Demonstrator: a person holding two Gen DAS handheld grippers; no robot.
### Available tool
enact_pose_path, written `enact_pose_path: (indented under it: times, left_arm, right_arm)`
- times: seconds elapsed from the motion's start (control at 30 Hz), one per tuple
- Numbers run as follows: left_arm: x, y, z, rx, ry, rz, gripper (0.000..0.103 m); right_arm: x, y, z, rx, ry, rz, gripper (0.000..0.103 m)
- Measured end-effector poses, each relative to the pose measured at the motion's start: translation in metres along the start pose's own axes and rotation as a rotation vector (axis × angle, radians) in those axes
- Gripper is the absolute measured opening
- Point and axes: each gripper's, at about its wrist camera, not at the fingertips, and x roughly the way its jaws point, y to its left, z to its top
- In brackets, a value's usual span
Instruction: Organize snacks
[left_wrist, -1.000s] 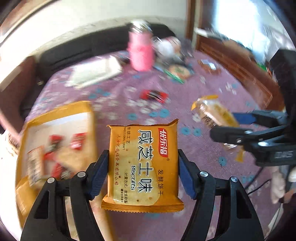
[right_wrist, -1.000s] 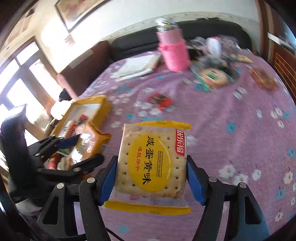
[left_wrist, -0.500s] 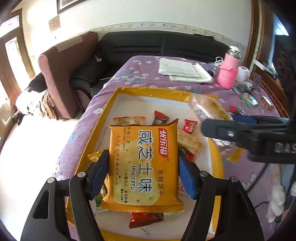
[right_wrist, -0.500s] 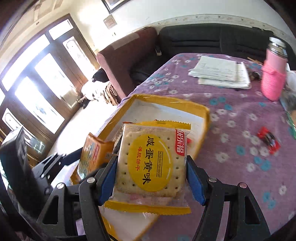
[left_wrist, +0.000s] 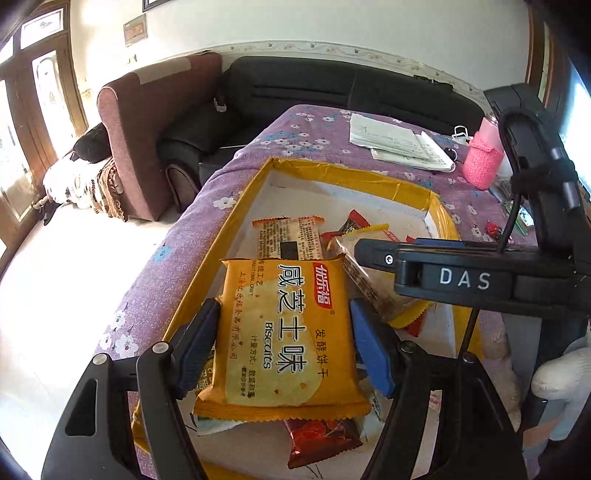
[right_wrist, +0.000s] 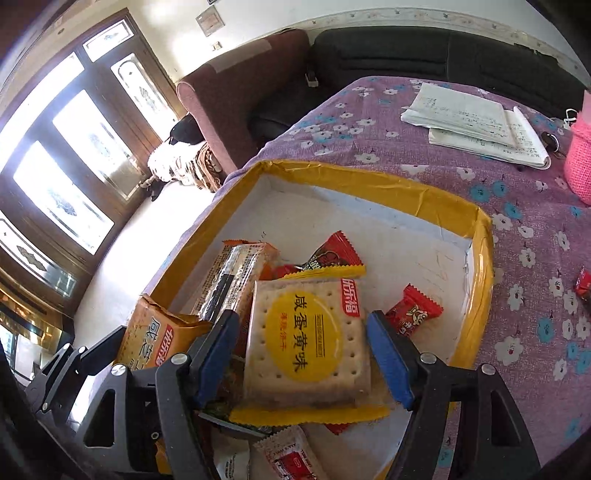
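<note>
A shallow yellow-rimmed box (left_wrist: 332, 172) (right_wrist: 369, 184) sits on the purple flowered tablecloth and holds several snack packets. My left gripper (left_wrist: 284, 332) has opened; the orange biscuit pack (left_wrist: 284, 332) lies between its spread blue pads over the box, with a gap on the right side. My right gripper (right_wrist: 301, 339) has also opened around the yellow egg-yolk cracker pack (right_wrist: 306, 339), which rests on the pile in the box. The right gripper's body shows in the left wrist view (left_wrist: 461, 277), and the left gripper shows at the lower left of the right wrist view (right_wrist: 92, 369).
A pink knitted bottle (left_wrist: 484, 158) and a stack of papers (left_wrist: 399, 142) (right_wrist: 476, 125) lie at the table's far side. A small red candy (right_wrist: 583, 282) lies on the cloth right of the box. A maroon armchair (left_wrist: 155, 122) and black sofa (left_wrist: 332, 88) stand beyond.
Both grippers swung from the table's middle to over the box and came lower into it. Both sets of jaws have spread, and the packs now rest on the pile.
</note>
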Motion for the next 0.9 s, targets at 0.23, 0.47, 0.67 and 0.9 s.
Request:
enact_pose_path:
  times: [0.23,0.47,0.67,0.9]
  left_arm:
    - [-0.024,-0.008,-0.002,0.019,-0.056,0.035,0.074]
    - [-0.057,-0.021,-0.008,0.017,-0.116,0.011,0.077]
    - [-0.093,-0.037,-0.020,0.028,-0.167,0.002,0.077]
    - [-0.145,-0.062,-0.037,0.066,-0.246,-0.005,0.077]
  right_arm:
    - [-0.041,-0.005,-0.012,0.005,-0.069,0.003,0.073]
    - [-0.098,-0.006,-0.044,-0.004,-0.141,0.021,0.074]
    - [-0.152,-0.009,-0.086,-0.010,-0.205,0.041,0.074]
    - [-0.242,-0.026,-0.147,-0.033,-0.344,-0.007,0.077]
